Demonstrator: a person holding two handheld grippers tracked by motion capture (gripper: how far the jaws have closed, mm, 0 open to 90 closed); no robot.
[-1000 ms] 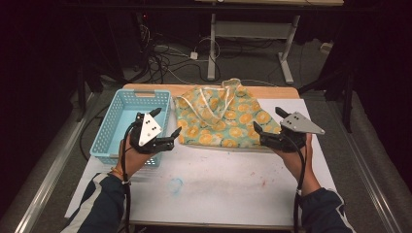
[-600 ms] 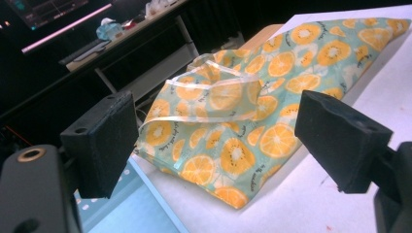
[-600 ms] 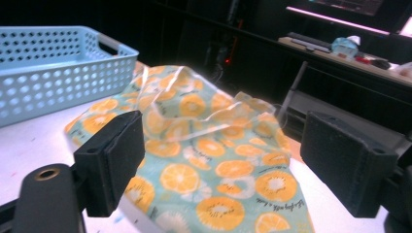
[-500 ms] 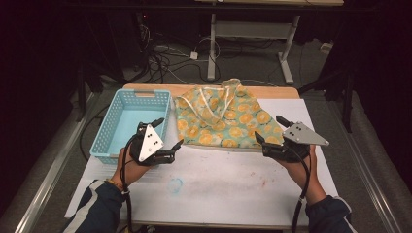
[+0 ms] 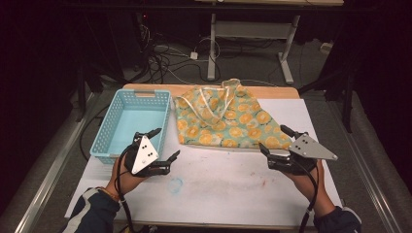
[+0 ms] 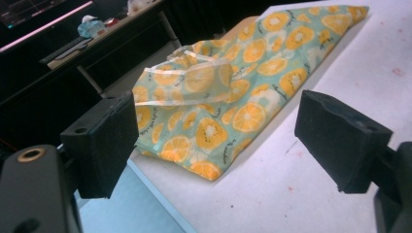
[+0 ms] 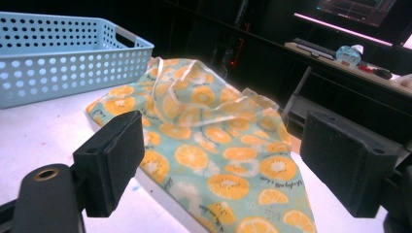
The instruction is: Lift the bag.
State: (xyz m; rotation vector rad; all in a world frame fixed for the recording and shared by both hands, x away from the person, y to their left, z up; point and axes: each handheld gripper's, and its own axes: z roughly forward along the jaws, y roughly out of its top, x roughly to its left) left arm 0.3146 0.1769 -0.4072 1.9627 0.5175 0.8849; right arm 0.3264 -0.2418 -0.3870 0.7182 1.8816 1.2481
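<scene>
A teal cloth bag printed with orange slices [image 5: 226, 118] lies flat at the back middle of the white table [image 5: 223, 187], its white straps on top. In the left gripper view the bag [image 6: 228, 92] lies ahead beyond the jaws, and the right gripper view shows the bag [image 7: 209, 141] close in front. My left gripper [image 5: 164, 143] is open near the front left, short of the bag's near left corner, with nothing between its jaws. On the other side, my right gripper [image 5: 273, 140] stands open just off the bag's near right corner, holding nothing.
A light blue perforated basket [image 5: 130, 124] stands empty at the left, beside the bag; its wall shows in the right gripper view [image 7: 63, 58]. Faint blue and red stains mark the tabletop. Cables and desk legs lie on the floor behind the table.
Both grippers have pulled back toward the near edge of the table, away from the bag. They stay open. The bag and basket have not moved.
</scene>
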